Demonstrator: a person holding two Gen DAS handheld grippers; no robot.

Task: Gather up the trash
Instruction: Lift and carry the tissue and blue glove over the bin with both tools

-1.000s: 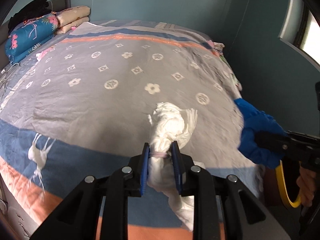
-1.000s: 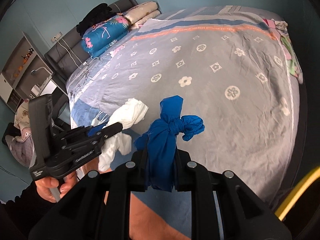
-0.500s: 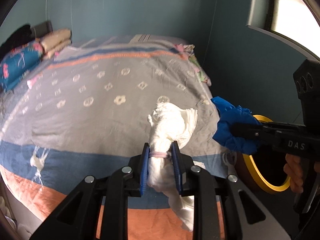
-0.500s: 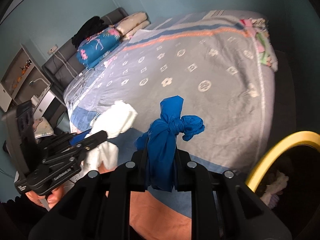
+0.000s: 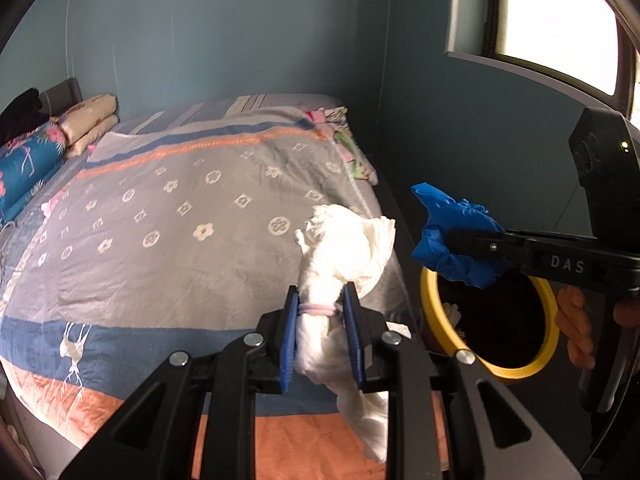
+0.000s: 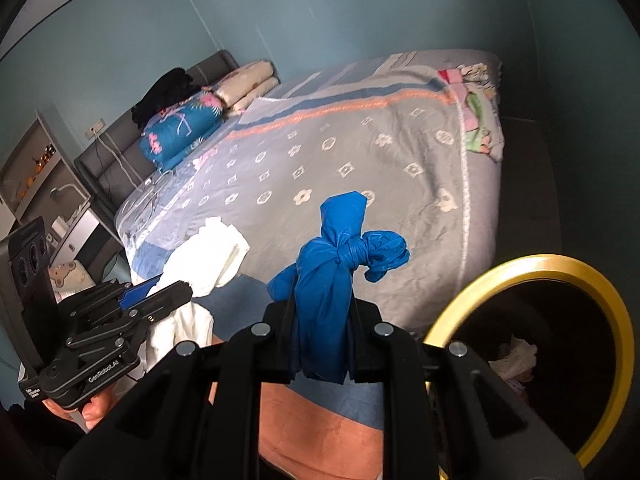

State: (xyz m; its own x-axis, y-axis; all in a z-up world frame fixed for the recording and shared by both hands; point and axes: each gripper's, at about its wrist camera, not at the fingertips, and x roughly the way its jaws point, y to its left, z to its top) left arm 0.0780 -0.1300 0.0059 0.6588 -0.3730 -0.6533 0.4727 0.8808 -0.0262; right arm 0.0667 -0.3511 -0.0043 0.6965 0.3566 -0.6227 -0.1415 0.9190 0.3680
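Observation:
My left gripper (image 5: 321, 304) is shut on a knotted white plastic bag (image 5: 340, 252) with a pink band round its neck, held above the bed's near corner. My right gripper (image 6: 322, 312) is shut on a knotted blue plastic bag (image 6: 332, 276). In the left wrist view the blue bag (image 5: 456, 236) hangs over the far rim of a bin with a yellow rim (image 5: 430, 312). The right wrist view shows that bin (image 6: 532, 264) at lower right, with crumpled paper inside, and the white bag (image 6: 208, 256) at left in the left gripper (image 6: 160, 294).
A bed with a grey flowered quilt (image 5: 180, 232) fills the left and middle. Folded bedding and pillows (image 5: 24, 160) are stacked at its head. Teal walls (image 5: 460, 132) close in behind the bin, with a window (image 5: 560, 12) above. A shelf unit (image 6: 40, 176) stands beside the bed.
Both grippers have swung with their bags from over the bed toward the bin, which has come into full view. The blue bag now hangs at the bin's rim. Neither grip has changed.

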